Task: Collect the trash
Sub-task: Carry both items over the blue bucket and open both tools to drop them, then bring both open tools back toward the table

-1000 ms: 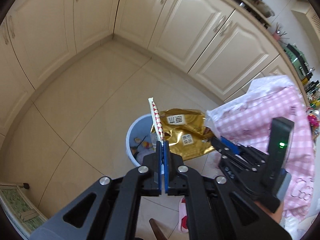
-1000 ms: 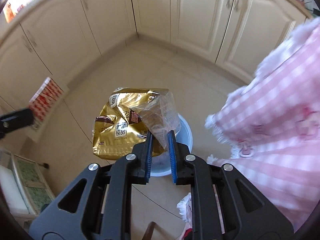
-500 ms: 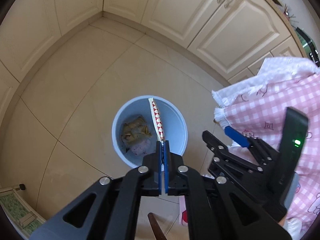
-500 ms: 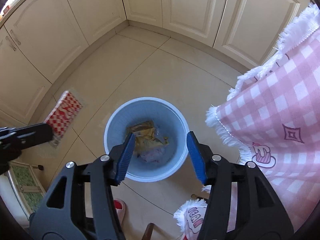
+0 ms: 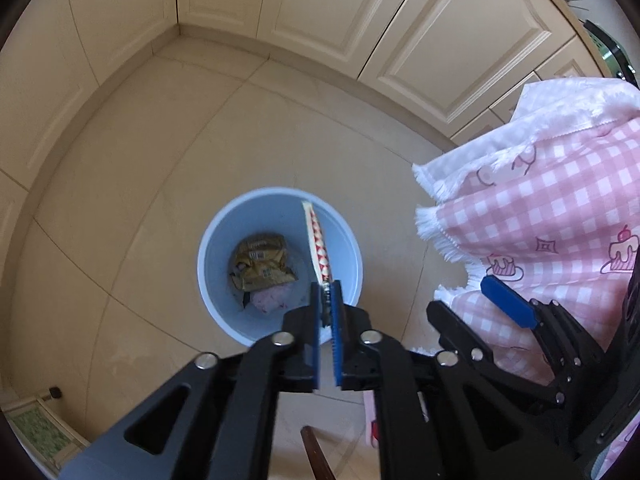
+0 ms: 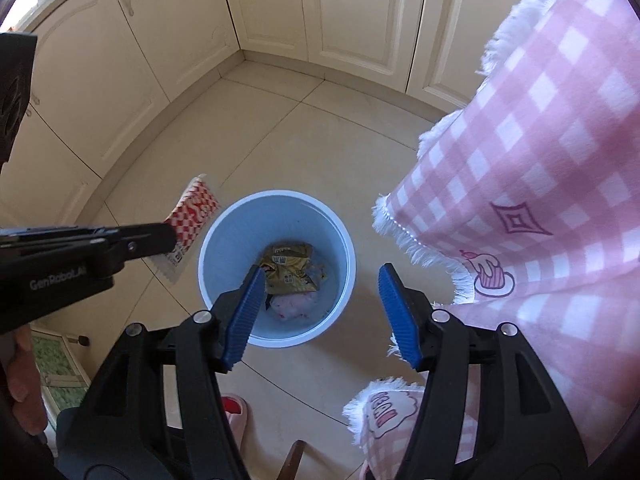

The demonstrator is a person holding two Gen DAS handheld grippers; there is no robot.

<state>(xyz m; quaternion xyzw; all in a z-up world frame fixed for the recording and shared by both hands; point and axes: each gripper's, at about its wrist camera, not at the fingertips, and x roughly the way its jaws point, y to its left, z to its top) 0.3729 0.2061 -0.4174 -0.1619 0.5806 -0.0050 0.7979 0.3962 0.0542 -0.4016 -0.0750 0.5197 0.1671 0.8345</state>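
Observation:
A light blue trash bin [image 5: 344, 240] stands on the tiled floor below both grippers; it also shows in the right wrist view [image 6: 224, 256]. A crumpled gold snack bag [image 5: 260, 266] and a pink wad [image 5: 272, 298] lie inside it. My left gripper [image 5: 328, 300] is shut on a flat red-and-white checked wrapper [image 5: 318, 246], held edge-on above the bin. In the right wrist view the wrapper [image 6: 192, 216] hangs just left of the bin's rim. My right gripper [image 6: 320, 316] is open and empty above the bin.
A pink checked tablecloth [image 5: 540, 216] with a white fringe hangs at the right, close to the bin; it also shows in the right wrist view [image 6: 540, 160]. Cream cabinets [image 5: 320, 12] line the far side. A green-patterned mat [image 6: 56, 364] lies at the lower left.
My right gripper opened and dropped the gold bag into the bin. My left gripper moved over the bin with the checked wrapper, and its jaws have parted slightly.

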